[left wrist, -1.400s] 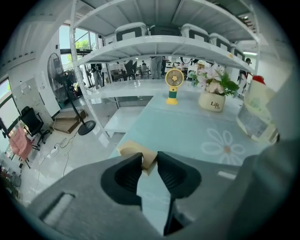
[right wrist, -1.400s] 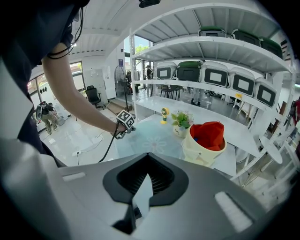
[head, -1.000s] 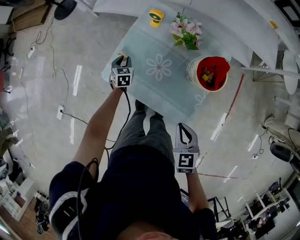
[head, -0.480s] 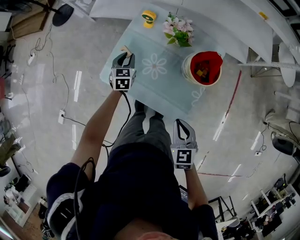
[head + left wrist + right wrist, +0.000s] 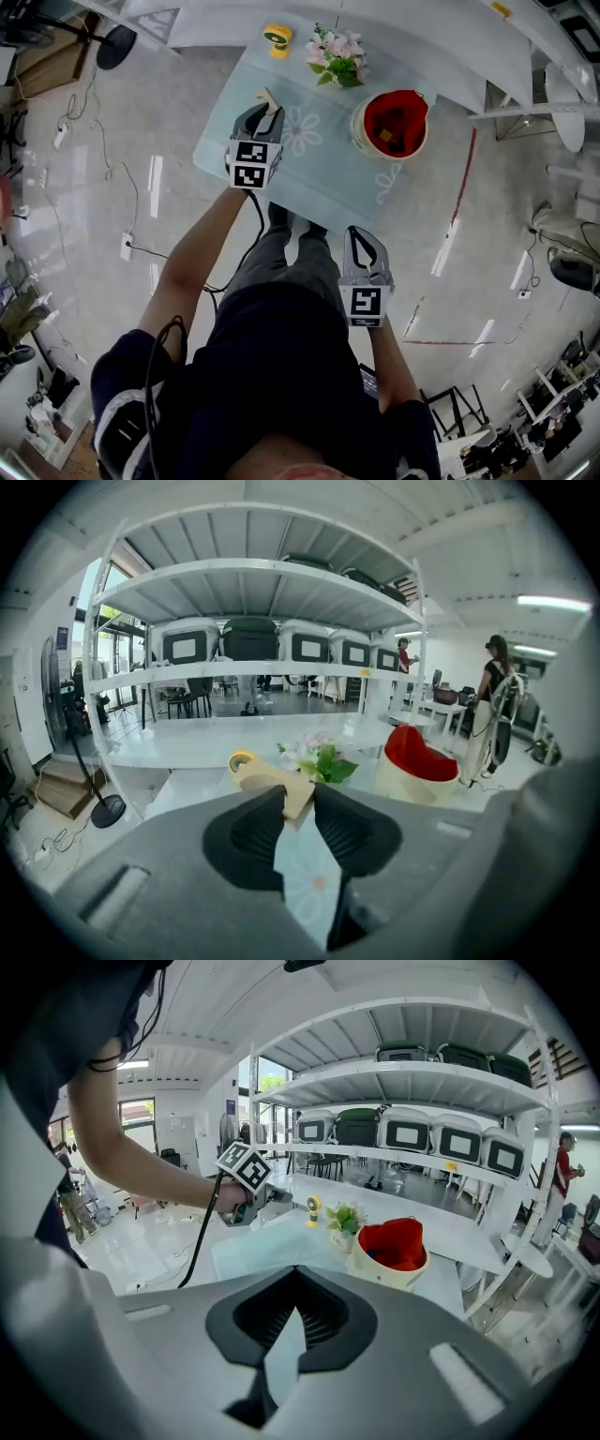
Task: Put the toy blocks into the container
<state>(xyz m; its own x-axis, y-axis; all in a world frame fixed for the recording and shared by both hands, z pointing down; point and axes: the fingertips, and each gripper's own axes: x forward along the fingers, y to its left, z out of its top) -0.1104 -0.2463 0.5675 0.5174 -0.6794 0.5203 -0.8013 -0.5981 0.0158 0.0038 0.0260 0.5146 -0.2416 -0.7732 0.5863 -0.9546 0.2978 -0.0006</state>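
Your left gripper [image 5: 264,112] squeezes a tan block [image 5: 270,782], and the red container [image 5: 395,123] sits on the counter [image 5: 330,180] at 3 o'clock from it.

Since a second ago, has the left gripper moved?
Yes. The left gripper, shut on a block, has moved from the table's left edge toward its printed flower.

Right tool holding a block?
No, the right tool has its jaws meeting at the tips with nothing between them.
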